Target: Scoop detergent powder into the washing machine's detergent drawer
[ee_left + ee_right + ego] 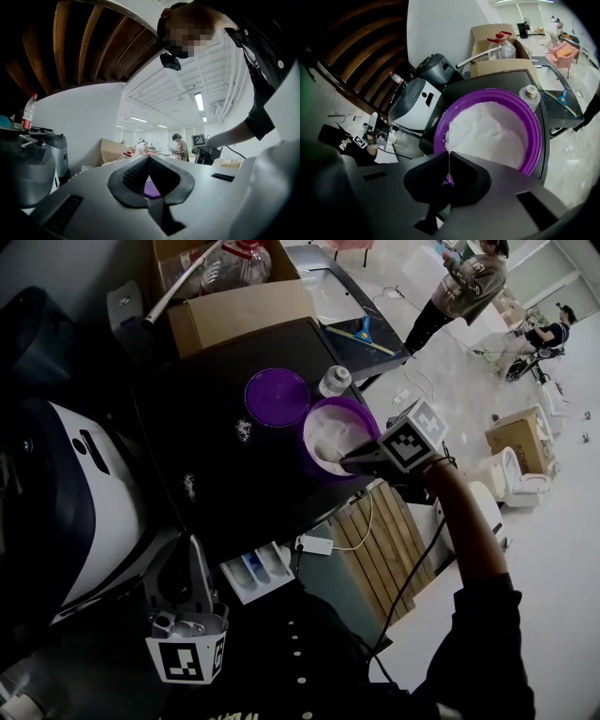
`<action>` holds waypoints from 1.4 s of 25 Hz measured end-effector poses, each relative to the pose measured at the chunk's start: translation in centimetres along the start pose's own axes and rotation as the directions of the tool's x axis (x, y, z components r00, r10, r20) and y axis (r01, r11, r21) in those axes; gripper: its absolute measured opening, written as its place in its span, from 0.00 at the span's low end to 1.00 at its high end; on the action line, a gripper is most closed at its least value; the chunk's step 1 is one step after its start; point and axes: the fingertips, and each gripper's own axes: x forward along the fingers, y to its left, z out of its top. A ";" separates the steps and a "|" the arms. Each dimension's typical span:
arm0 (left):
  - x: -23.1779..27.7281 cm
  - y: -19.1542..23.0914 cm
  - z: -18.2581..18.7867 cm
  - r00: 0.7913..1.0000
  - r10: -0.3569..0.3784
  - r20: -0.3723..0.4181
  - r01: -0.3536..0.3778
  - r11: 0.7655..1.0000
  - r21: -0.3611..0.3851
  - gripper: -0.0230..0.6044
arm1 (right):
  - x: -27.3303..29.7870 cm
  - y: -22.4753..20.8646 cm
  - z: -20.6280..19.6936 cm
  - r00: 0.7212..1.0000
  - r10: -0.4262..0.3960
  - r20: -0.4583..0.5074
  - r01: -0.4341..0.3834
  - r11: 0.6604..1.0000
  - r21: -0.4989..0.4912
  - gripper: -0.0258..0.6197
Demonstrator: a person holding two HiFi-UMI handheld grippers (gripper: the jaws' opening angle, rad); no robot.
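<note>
A purple bowl (362, 414) (534, 136) of white detergent powder (487, 131) stands on the dark top near its right edge. My right gripper (345, 463) (449, 157) tilts down at the bowl's near rim. It is shut on the scoop: only the thin white edge of a handle shows between the jaws, and the scoop's head is hidden. The detergent drawer (255, 573) stands pulled out below the top's front edge, with blue and white compartments. My left gripper (194, 545) (149, 158) is held level to the left of the drawer, shut and holding nothing.
A purple lid (277, 397) and a small white bottle (335, 381) (529, 96) lie behind the bowl. Spilled powder (244, 430) dots the top. A cardboard box (239, 306) stands at the back and a white machine (75, 502) at the left. People stand far off (464, 282).
</note>
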 end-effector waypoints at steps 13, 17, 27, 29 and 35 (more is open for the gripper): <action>-0.8 0.2 3.7 0.999 -0.013 0.044 0.011 0.999 0.052 0.06 | -2.9 0.9 1.4 0.778 0.029 0.628 -0.275 0.914 0.298 0.09; -0.7 -0.5 3.8 0.998 -0.030 0.048 0.027 0.998 0.055 0.06 | -3.1 1.5 1.5 0.697 0.062 0.714 -0.357 0.894 0.271 0.09; -0.8 -1.5 5.1 0.996 -0.053 0.069 0.050 0.997 0.054 0.06 | -5.0 4.3 2.0 0.619 0.077 0.781 -0.404 0.884 0.233 0.09; -1.0 -1.4 5.1 0.996 -0.052 0.071 0.049 0.997 0.052 0.06 | -5.2 6.0 1.9 0.606 0.098 0.789 -0.416 0.885 0.210 0.09; -1.7 -1.1 5.0 0.995 -0.052 0.080 0.048 0.998 0.044 0.06 | -4.6 10.8 0.3 0.602 0.124 0.789 -0.427 0.885 0.187 0.09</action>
